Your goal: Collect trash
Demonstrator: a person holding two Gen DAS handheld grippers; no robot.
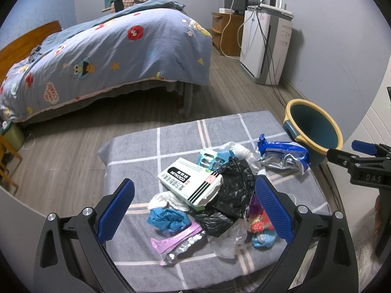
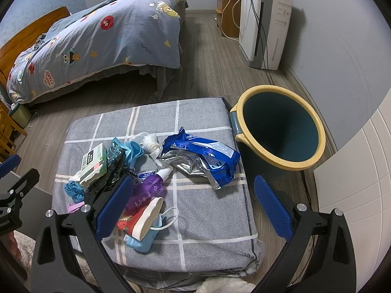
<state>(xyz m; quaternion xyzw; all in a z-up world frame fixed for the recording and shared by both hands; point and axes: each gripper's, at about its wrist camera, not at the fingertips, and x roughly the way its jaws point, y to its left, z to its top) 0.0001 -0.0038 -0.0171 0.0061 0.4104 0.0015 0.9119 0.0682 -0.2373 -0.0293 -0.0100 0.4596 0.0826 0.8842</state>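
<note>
A heap of trash lies on a grey checked cushion (image 1: 136, 151) (image 2: 210, 210). It includes a white and green box (image 1: 189, 182) (image 2: 94, 164), a black plastic bag (image 1: 227, 195), a blue and silver wrapper (image 1: 283, 155) (image 2: 198, 157), a blue glove (image 1: 167, 218), a purple foil sachet (image 1: 179, 241), a purple bottle (image 2: 149, 190) and a blue face mask (image 2: 144, 238). My left gripper (image 1: 195, 210) hangs open above the heap. My right gripper (image 2: 193, 206) is open over the cushion's right half, holding nothing. A teal bin with a yellow rim (image 1: 315, 128) (image 2: 281, 128) stands right of the cushion.
A bed with a blue cartoon quilt (image 1: 110, 56) (image 2: 97, 39) fills the left background. A white appliance (image 1: 265, 48) (image 2: 264, 29) with cables stands at the right wall, a wooden cabinet (image 1: 224, 33) behind it. Wood floor (image 1: 61, 156) lies between bed and cushion. White panelling (image 2: 354, 195) sits at right.
</note>
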